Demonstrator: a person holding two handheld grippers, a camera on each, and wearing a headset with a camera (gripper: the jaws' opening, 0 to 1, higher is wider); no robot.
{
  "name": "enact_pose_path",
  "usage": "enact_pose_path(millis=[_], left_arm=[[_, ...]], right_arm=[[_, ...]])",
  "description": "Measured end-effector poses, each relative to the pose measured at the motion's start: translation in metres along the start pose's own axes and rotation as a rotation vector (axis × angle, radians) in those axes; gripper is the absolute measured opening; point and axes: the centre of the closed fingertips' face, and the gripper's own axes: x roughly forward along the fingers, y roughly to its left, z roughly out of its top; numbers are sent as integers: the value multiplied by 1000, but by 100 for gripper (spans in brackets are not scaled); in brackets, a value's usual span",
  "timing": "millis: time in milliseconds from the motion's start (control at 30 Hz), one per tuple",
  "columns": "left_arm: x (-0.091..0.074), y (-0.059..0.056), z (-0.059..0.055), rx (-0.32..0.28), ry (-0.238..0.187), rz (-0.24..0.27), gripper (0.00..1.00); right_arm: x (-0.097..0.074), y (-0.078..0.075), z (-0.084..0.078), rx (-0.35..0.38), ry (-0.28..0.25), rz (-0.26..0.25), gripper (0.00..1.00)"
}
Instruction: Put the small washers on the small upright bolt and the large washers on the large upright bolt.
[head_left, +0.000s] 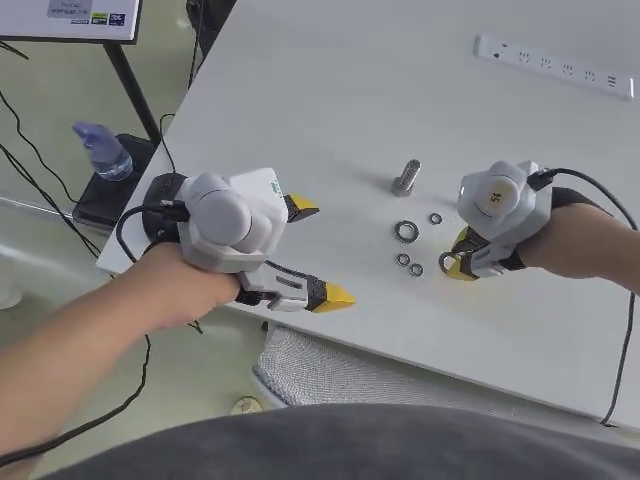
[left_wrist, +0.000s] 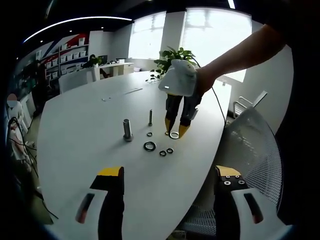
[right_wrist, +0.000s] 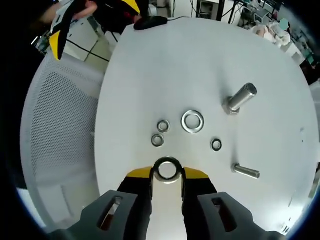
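On table (right_wrist: 150, 60): 2 bolts (right_wrist: 240, 97) (right_wrist: 245, 171), 4 washers (right_wrist: 192, 121) (right_wrist: 163, 125) (right_wrist: 157, 140) (right_wrist: 216, 145); right jaws pinch fifth washer (right_wrist: 167, 169); left spread

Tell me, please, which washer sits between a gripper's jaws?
The large washer between the right gripper's jaws. The other large washer and the three small washers lie loose on the table.

A white surface (head_left: 350, 90) carries a power strip (head_left: 553, 66) near its far edge. Off its left side, a water bottle (head_left: 103, 149) rests on a black box (head_left: 100, 200). A grey mesh chair (head_left: 330, 372) sits at the near edge, and a potted plant (left_wrist: 175, 56) shows past the far end
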Motion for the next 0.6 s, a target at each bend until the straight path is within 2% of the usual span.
enact_pose_path(millis=[200,600], left_arm=[[0,2,0,1,0,1,73],[2,3,4,3,-4,-3,73]], right_arm=[[-17,-8,7,-8,3,-4,21],[-33,-30,15,-8,4,-2,21]])
